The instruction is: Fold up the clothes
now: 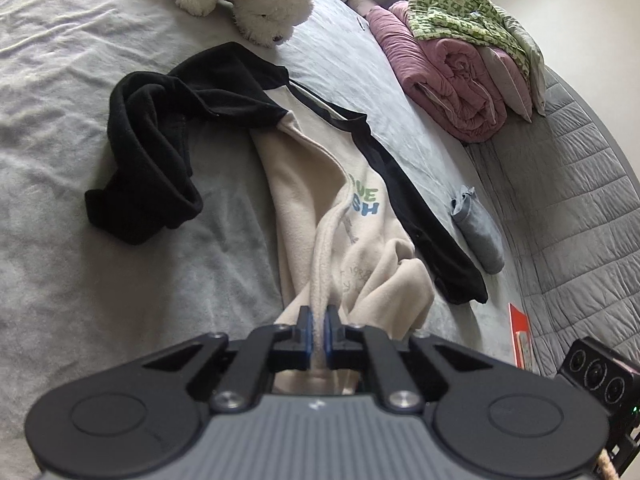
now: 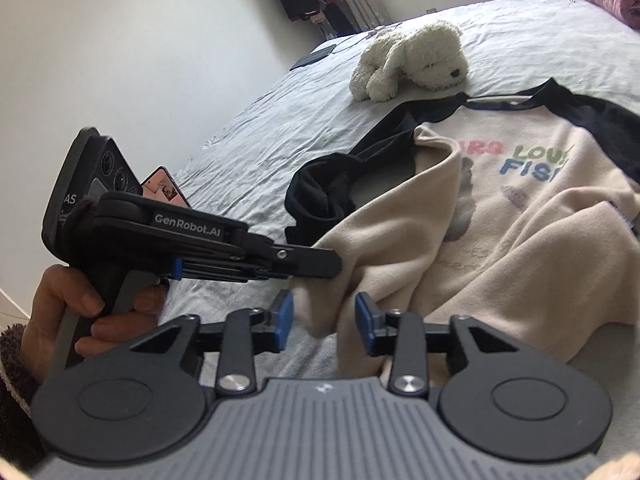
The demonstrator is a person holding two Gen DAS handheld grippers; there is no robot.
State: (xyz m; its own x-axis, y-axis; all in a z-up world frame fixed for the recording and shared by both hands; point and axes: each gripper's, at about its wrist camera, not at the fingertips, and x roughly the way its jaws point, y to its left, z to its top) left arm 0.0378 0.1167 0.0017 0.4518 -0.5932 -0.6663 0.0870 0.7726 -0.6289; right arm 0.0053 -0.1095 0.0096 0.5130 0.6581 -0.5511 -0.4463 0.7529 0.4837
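Grey rumpled bedding covers the bed [image 1: 100,160], which fills most of both views, with a pale wall behind it in the right wrist view. A quilted grey cover [image 1: 560,208] lies along the bed's far edge in the left wrist view, and a rolled pink blanket [image 1: 448,80] sits on it with a green patterned cloth [image 1: 460,16] on top.

Spread across the middle of the bed is the sweatshirt [image 2: 520,216], cream in the body with black sleeves and coloured lettering on the chest. One black sleeve [image 1: 144,152] lies bunched beside the body; the other runs straight down the opposite side. The lower hem is lifted off the bedding and bunched.

A white plush dog [image 2: 412,60] lies near the collar. A small grey rolled cloth [image 1: 478,232] rests well apart from the sweatshirt, near the quilted cover.

The left gripper [image 1: 319,332] is clamped on a fold of the cream hem, its blue pads pressed against the fabric. A hand [image 2: 80,320] holds its handle. The right gripper [image 2: 324,320] has its jaws spread wide, a hanging corner of the same hem between them, just below the left gripper's tips.
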